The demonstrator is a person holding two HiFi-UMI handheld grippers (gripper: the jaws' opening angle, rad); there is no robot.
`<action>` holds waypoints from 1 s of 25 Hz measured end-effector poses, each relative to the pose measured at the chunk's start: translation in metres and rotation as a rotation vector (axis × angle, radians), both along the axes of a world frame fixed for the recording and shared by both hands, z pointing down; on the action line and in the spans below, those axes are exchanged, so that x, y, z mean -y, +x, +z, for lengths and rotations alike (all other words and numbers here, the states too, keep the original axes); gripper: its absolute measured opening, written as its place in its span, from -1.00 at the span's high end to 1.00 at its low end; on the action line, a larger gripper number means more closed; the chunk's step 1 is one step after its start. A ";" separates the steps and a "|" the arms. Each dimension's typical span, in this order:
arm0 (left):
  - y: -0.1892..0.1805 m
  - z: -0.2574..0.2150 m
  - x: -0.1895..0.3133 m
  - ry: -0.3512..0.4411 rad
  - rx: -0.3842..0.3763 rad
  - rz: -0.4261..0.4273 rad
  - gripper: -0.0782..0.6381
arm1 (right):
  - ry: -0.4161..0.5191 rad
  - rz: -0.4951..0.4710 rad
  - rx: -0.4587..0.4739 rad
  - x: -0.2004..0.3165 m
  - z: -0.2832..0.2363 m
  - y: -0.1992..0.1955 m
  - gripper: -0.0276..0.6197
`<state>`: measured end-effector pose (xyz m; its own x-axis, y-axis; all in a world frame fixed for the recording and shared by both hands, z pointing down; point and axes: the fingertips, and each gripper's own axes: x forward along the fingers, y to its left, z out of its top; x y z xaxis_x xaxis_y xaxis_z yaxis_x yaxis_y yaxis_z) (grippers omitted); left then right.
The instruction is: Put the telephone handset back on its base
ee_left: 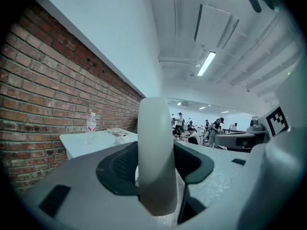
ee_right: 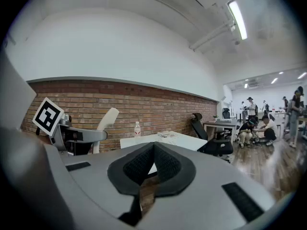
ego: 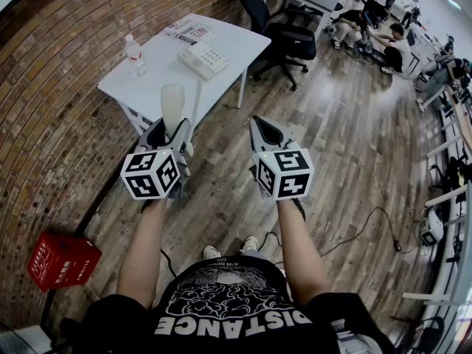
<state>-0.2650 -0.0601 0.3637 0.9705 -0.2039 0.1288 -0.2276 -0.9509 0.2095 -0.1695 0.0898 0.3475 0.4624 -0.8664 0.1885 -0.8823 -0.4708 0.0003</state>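
Observation:
A white telephone handset stands upright in my left gripper, whose jaws are shut on its lower part. In the left gripper view the handset fills the gap between the dark pads. The white telephone base lies on a white table ahead, well beyond both grippers. A thin white cord runs from the table edge down toward the handset. My right gripper is level with the left and a little to its right. Its jaws are shut with nothing between them.
A clear water bottle and some papers are on the table. A black office chair stands at its right end. A brick wall runs along the left, with a red crate at its foot. People sit far back right.

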 end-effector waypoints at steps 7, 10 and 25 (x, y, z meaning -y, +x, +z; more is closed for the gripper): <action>-0.003 0.009 0.015 -0.012 0.012 0.005 0.17 | 0.001 0.016 0.010 0.013 0.005 -0.002 0.91; 0.001 0.011 0.019 -0.018 0.012 0.007 0.17 | -0.003 0.019 0.009 0.014 0.005 0.001 0.91; 0.087 0.025 0.036 -0.018 0.039 -0.029 0.17 | 0.010 -0.020 0.016 0.030 0.015 0.093 0.91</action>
